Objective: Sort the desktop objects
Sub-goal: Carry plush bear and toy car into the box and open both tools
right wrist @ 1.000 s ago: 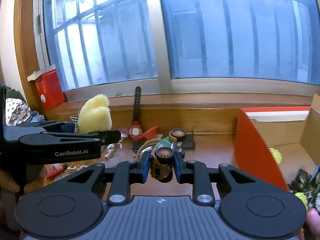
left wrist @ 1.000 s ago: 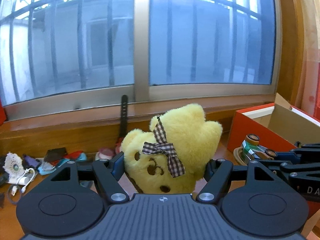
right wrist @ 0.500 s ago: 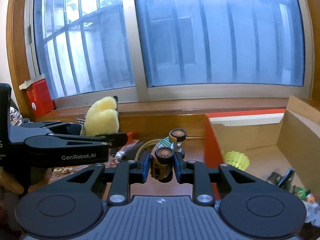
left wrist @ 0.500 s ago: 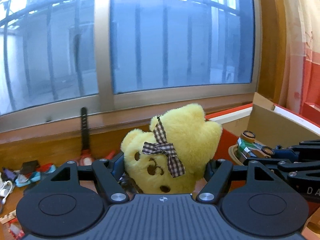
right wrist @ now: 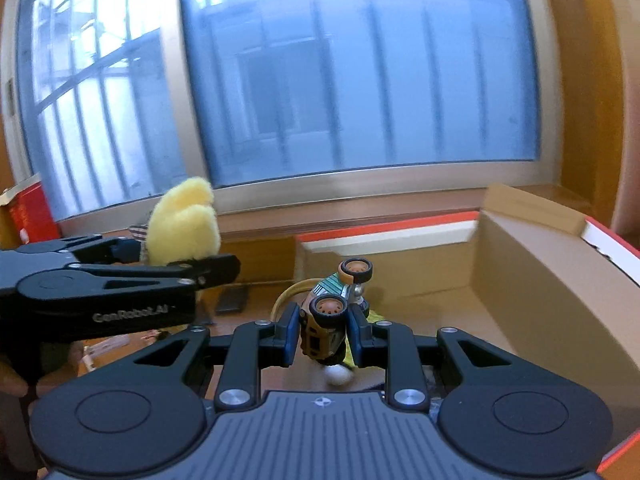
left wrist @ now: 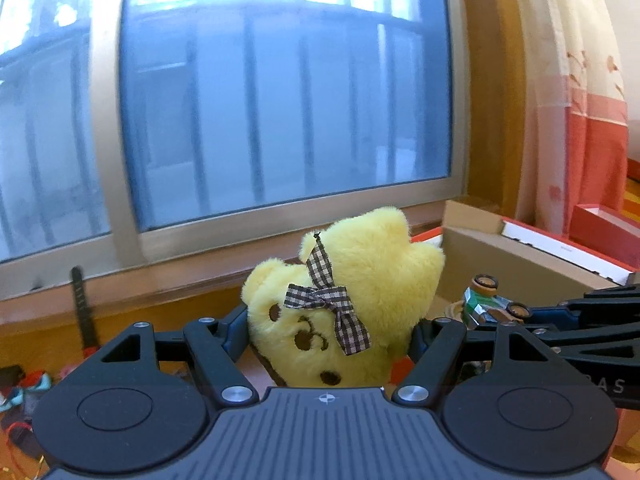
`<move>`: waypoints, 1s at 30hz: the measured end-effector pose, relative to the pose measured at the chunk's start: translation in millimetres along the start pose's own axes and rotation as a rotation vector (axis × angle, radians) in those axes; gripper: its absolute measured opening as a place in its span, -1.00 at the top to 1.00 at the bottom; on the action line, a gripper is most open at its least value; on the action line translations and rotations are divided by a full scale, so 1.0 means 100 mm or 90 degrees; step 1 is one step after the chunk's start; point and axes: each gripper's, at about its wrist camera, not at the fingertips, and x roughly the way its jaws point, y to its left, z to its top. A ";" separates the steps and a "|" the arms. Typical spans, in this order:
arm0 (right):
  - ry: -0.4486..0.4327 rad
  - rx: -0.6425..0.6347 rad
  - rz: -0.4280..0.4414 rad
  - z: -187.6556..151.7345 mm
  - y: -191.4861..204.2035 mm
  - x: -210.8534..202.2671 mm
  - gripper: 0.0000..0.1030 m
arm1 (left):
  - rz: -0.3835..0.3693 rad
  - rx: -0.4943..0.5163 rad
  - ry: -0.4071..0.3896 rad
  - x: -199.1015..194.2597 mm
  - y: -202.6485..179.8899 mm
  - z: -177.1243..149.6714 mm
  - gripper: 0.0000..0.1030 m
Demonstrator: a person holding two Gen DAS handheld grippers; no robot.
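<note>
Cardboard box [right wrist: 520, 272] with the red rim sits open at the right of the wooden desk [left wrist: 132, 316], and both loads are heading for it. Left gripper [left wrist: 326, 336] is clamped on the yellow plush bear [left wrist: 352, 300], held up off the desk and short of the box's near wall. Right gripper [right wrist: 324, 334] pinches the toy car [right wrist: 326, 320] nose-up, held just over the box interior.

Doing it well: carry each toy fully past the red rim before parting the jaws, and lower first so the car doesn't bounce on what's already inside. Release the car first, since it's nearer. The bear is bulky and soft, so it wants a wide release and a clear gap from the other tool, which sits close alongside.

Versus a second ago: both views have swung right. The box now fills the right-hand view, the car has gone from above the desk to above the box floor, and the desk clutter [left wrist: 24, 392] at the left has slid nearly out of frame. Something yellow-green and a small white thing lie under the car, probably earlier-sorted items; too hidden to name. Grips are unchanged.
</note>
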 end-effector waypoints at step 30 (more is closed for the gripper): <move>0.025 0.109 -0.111 -0.19 -1.23 -0.15 0.46 | -0.097 0.063 0.046 0.53 -1.12 0.10 -0.42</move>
